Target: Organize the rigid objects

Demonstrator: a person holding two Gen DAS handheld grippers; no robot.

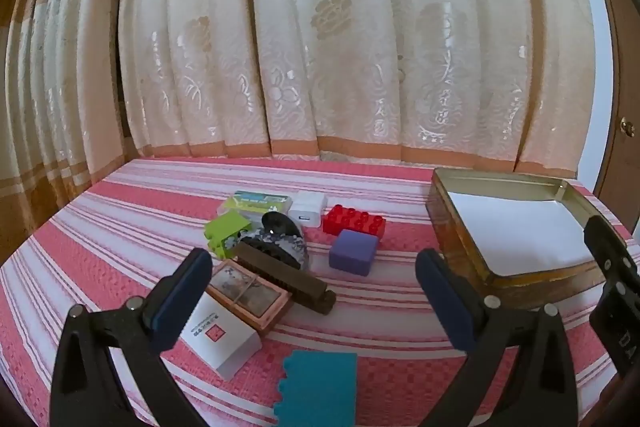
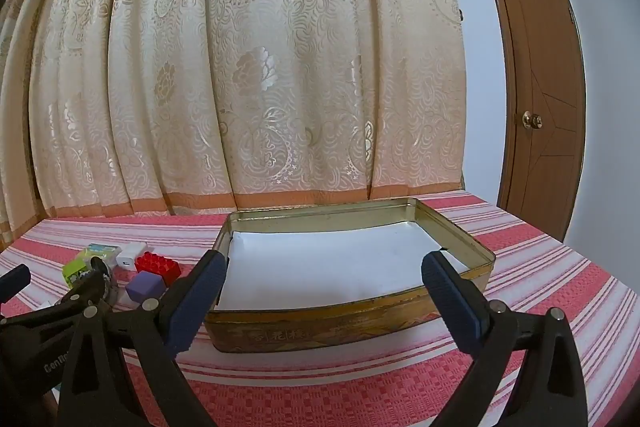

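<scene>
Toys and small boxes lie clustered left of centre in your left wrist view: a red brick (image 1: 354, 221), purple block (image 1: 354, 251), white charger (image 1: 307, 213) and brown bar (image 1: 285, 275) on the striped cloth (image 1: 120, 227). Your left gripper (image 1: 314, 287) gapes wide, holding nothing.

In your right wrist view, the tin (image 2: 352, 331) fills the centre, a white sheet lining its bottom. Your right gripper (image 2: 322, 287) stands wide apart before it, holding nothing.
</scene>
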